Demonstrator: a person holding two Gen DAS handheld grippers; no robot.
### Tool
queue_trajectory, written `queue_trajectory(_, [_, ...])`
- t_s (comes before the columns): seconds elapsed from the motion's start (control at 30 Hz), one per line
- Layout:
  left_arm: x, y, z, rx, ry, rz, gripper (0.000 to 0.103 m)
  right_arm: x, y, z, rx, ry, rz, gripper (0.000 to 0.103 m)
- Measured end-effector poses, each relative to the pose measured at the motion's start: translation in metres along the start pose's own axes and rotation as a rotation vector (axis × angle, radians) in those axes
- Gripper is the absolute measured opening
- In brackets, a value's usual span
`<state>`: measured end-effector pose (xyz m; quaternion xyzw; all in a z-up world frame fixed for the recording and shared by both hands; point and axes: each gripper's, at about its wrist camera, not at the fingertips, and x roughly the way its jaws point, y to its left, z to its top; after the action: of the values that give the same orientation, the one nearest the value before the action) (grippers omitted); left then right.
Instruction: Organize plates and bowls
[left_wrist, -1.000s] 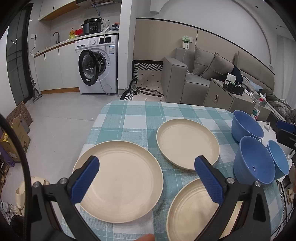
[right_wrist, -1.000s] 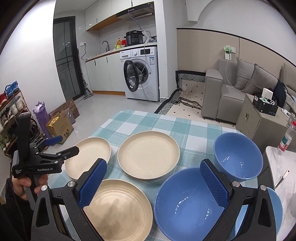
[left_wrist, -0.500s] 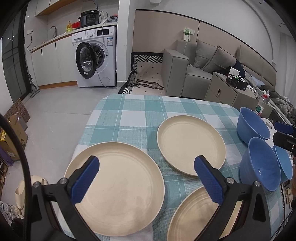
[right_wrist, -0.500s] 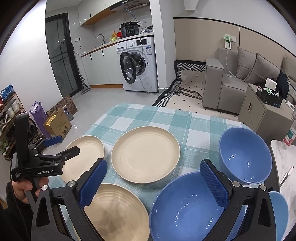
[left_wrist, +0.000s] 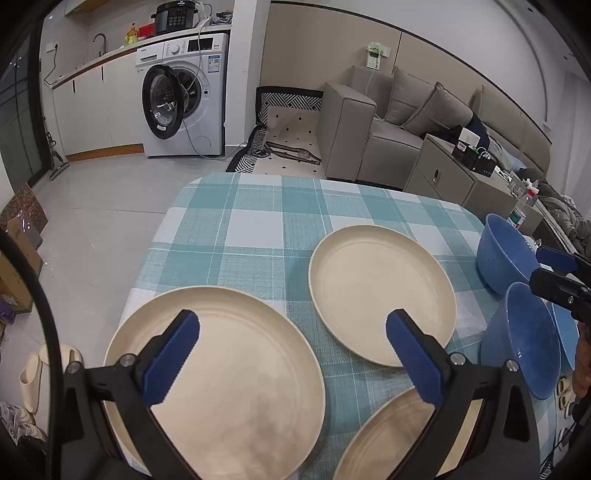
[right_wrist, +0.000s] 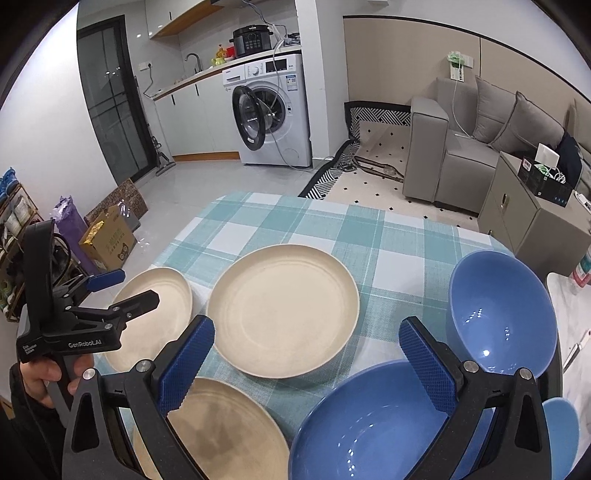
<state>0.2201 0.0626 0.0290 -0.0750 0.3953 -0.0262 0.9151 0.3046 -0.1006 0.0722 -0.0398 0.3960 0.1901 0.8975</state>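
Observation:
Three cream plates lie on the checked tablecloth: one near left (left_wrist: 221, 380), one further back (left_wrist: 380, 295), one near right (left_wrist: 399, 435). Three blue bowls stand at the table's right side, the back one (left_wrist: 502, 254), a nearer one (left_wrist: 532, 343) and a small one (left_wrist: 567, 332) behind it. My left gripper (left_wrist: 291, 332) hovers open over the near plates, holding nothing. My right gripper (right_wrist: 306, 336) is open and empty above the nearest big bowl (right_wrist: 369, 424) and the near plate (right_wrist: 221, 432). The back bowl (right_wrist: 502, 314) and middle plate (right_wrist: 284, 310) lie ahead of it.
The table (left_wrist: 258, 229) ends at a rounded far edge, with bare floor beyond and to the left. A washing machine (left_wrist: 184, 96), sofa (left_wrist: 388, 125) and grey cabinet (left_wrist: 443, 173) stand further off. Cardboard boxes (right_wrist: 110, 240) sit left of the table. A hand (right_wrist: 40, 373) holds the left gripper (right_wrist: 129, 288).
Both grippers have come a little lower and closer over the table, so plates and bowls look larger. No dish has moved, and both stay open.

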Motion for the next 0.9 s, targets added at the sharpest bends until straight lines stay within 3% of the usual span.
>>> queue_trajectory(0.5, [0.038, -0.008, 0.011, 0.021, 0.072, -0.012, 0.1, 0.056, -0.017, 0.014, 0.046, 0.145, -0.006, 0.102])
queue_trajectory(0.9, [0.066, -0.01, 0.014, 0.034, 0.146, -0.018, 0.09, 0.097, -0.03, 0.02, 0.084, 0.254, -0.006, 0.089])
